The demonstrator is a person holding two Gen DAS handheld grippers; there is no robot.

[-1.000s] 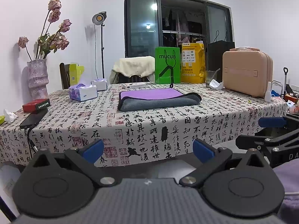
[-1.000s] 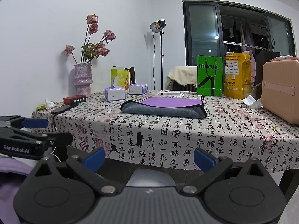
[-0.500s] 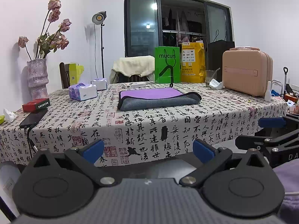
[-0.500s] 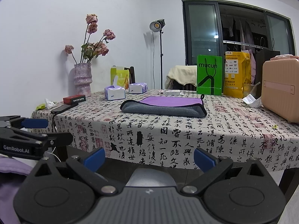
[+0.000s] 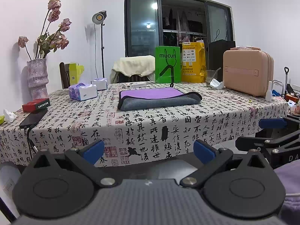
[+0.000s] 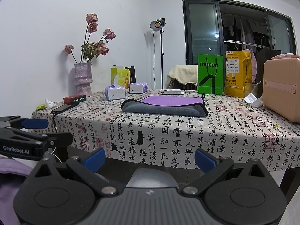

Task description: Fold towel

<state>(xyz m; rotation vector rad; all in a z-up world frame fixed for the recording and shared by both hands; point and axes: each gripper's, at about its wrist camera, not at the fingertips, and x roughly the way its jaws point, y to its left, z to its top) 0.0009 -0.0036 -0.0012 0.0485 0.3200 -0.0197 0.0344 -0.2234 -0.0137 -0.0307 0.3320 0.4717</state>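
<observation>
You faced a white-walled room with a dark sliding window (image 5: 178,24) behind the far side of the table (image 5: 215,116), clothes hanging beyond the glass. The table was the main surface, draped in a tablecloth (image 6: 187,136) printed with black calligraphy and red seals, hanging over the near edge. A studio lamp (image 5: 99,16) on a tall stand stood behind the far left of the table, and a chair with a cream cloth (image 5: 134,65) over it sat at the far edge.

At the right end of the tabletop stood a pink suitcase (image 5: 247,71). Along the far edge stood a green bag (image 5: 167,65) and a yellow bag (image 5: 193,63) side by side. At the far left corner stood a vase (image 5: 37,78) of dried roses.

The towel (image 5: 159,99), grey with a purple face and already folded flat, lay near the middle of the tabletop, well apart from both of your tools. Left of it sat two tissue packs (image 5: 83,91), and near the left edge a red box (image 5: 36,105) and a black phone (image 5: 31,120).

You held the left gripper (image 5: 149,150) and the right gripper (image 6: 150,158) below and in front of the near edge, each with its blue-padded fingers spread wide on nothing.
</observation>
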